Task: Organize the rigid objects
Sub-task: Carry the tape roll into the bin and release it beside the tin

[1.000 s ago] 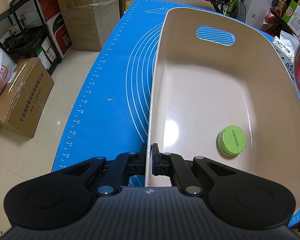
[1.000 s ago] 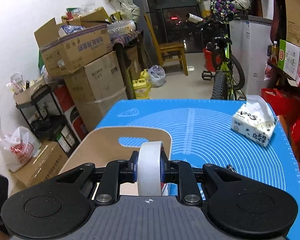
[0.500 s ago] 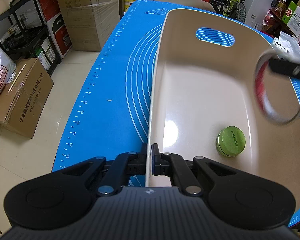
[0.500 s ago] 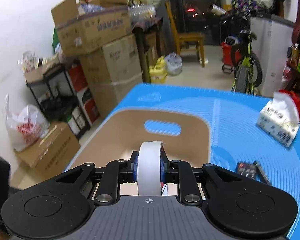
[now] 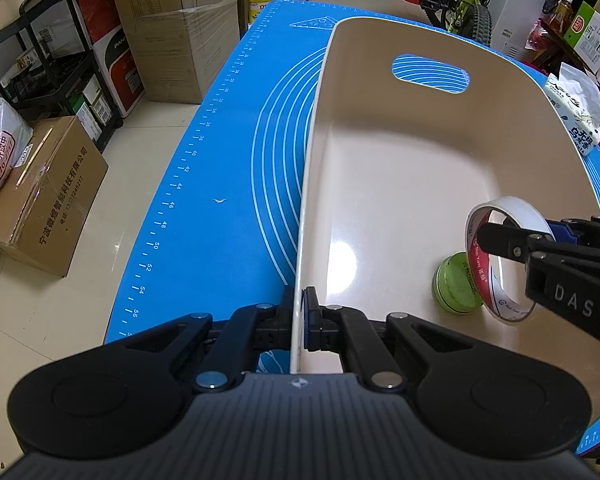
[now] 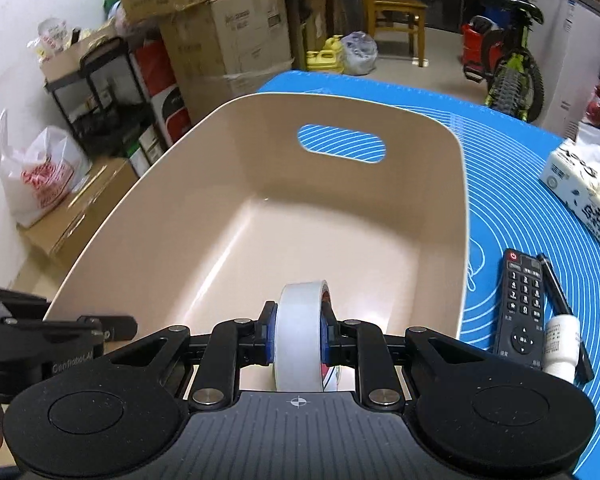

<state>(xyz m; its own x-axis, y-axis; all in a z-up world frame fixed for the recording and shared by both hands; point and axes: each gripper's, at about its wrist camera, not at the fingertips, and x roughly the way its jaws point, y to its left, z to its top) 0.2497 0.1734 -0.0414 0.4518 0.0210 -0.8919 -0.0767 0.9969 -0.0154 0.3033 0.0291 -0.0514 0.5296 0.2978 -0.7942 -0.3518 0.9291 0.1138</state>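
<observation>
A beige plastic bin (image 5: 400,152) (image 6: 260,184) with a handle slot stands on the blue mat (image 5: 236,168). My left gripper (image 5: 300,320) is shut on the bin's near left wall. A white roll of tape (image 6: 300,332) (image 5: 500,264) sits clamped between the pads of my right gripper (image 6: 300,334), which hangs inside the bin above its floor. In the left wrist view the right gripper (image 5: 496,240) comes in from the right edge. Under the tape, a small round green tin (image 5: 454,286) lies on the bin floor.
To the right of the bin on the mat lie a black remote (image 6: 522,304), a pen (image 6: 556,284) and a small white bottle (image 6: 560,346). A tissue pack (image 6: 584,196) sits farther right. Cardboard boxes (image 5: 36,208), a shelf, a bicycle and a chair stand around the table.
The right gripper has come down and forward with the tape, from above the bin's near edge into the bin over the green tin. The left gripper has not moved.
</observation>
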